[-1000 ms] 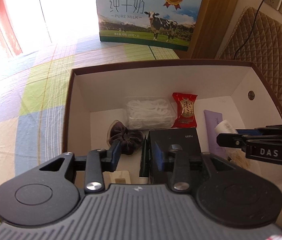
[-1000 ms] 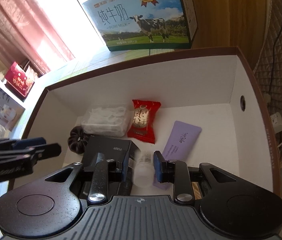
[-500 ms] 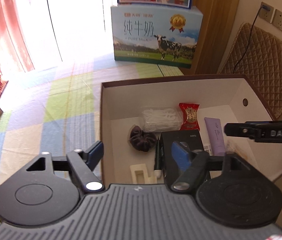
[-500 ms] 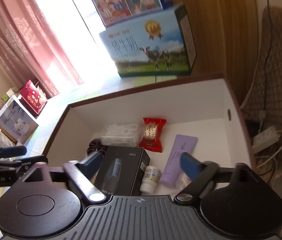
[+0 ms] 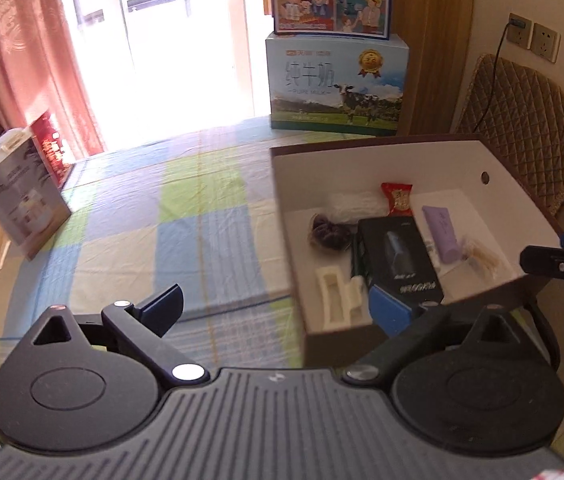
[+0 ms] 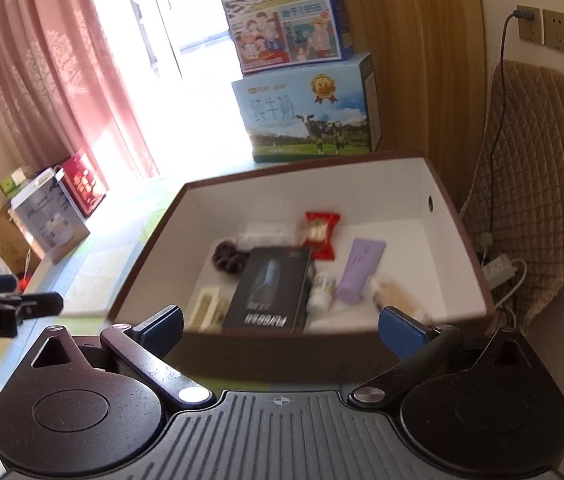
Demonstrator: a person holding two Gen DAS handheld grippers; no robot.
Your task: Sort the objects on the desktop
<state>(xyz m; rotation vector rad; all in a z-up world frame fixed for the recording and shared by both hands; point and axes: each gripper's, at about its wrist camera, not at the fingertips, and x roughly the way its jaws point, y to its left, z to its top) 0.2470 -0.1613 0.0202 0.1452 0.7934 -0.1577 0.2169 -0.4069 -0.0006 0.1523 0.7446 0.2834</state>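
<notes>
The room is lit by a bright window with pink curtains (image 5: 22, 60) at ten o'clock, a wood-panelled wall (image 6: 414, 60) at one o'clock and wall sockets (image 5: 534, 36) above a quilted brown cushion (image 5: 522, 140) at two o'clock. The table (image 5: 202, 208) wears a checked cloth in blue, green and cream. Two milk cartons (image 5: 334, 84) are stacked at its far edge at twelve o'clock; more cartons (image 5: 22, 200) stand at nine o'clock.

A brown box with a white inside (image 5: 382, 164) sits on the table at three o'clock in the left view. It holds a black carton (image 5: 398, 256), a purple tube (image 5: 442, 232), a red snack packet (image 5: 398, 200), a dark scrunchie (image 5: 328, 232), a clear bag (image 5: 358, 204), a cream foam piece (image 5: 338, 292) and a small white bottle (image 6: 322, 288).

The left gripper (image 5: 278, 304) and right gripper (image 6: 282, 328) both have jaws opening wide, nothing between them, above the near edge of the box.
</notes>
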